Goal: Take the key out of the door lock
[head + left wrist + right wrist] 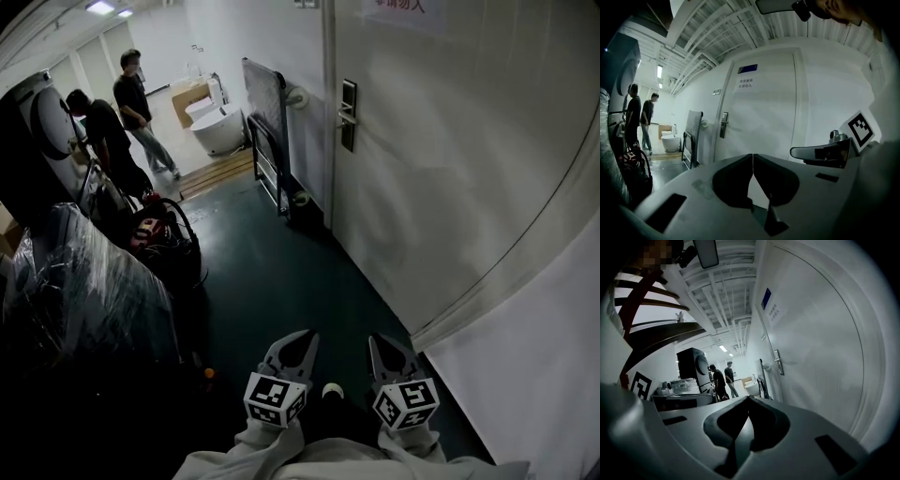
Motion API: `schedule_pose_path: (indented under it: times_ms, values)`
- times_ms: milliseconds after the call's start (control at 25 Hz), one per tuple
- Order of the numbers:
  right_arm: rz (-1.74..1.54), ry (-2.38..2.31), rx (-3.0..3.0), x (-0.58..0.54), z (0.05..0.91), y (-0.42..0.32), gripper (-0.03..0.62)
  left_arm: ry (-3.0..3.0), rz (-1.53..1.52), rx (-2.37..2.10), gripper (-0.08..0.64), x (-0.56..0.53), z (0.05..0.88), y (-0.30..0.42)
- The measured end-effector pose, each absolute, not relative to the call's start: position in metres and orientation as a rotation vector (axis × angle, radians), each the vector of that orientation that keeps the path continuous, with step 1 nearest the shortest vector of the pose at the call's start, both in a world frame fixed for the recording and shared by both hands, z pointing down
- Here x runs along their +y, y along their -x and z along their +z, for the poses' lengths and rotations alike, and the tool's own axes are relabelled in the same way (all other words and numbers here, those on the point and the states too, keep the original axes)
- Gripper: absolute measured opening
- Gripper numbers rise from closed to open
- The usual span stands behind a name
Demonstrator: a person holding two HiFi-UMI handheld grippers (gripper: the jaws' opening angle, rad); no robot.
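Note:
The white door (441, 141) runs along the right of the corridor, with its dark lock plate and lever handle (348, 114) far ahead of me. The lock plate also shows small in the left gripper view (723, 124) and the right gripper view (778, 363). No key can be made out at this distance. My left gripper (302, 339) and right gripper (382, 343) are held side by side low in the head view, pointing along the corridor. Both are shut with nothing between their jaws, tips meeting on the left gripper (753, 156) and the right gripper (748, 398).
A folded metal trolley (265, 117) leans on the wall just past the door. A white sanitary fixture (217, 127) stands beyond it. Two people (117, 117) stand at the far left. Plastic-wrapped goods (84, 286) and a dark basket (169, 239) line the left side.

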State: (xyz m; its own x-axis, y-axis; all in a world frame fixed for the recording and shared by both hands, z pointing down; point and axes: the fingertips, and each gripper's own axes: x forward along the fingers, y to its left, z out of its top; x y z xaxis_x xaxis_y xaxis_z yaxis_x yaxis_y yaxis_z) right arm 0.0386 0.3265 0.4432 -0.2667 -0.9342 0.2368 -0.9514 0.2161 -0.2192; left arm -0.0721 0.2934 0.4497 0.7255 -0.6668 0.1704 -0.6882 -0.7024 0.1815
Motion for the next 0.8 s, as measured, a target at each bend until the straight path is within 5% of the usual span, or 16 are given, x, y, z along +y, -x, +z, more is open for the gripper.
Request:
schedule_pose_path:
  times_ms: [800]
  values:
    - [0.563, -1.788, -2.418, 0.224, 0.469, -0.076, 0.052, -2.615, 0.167, -1.174, 0.012, 0.188, 0.477, 0.043]
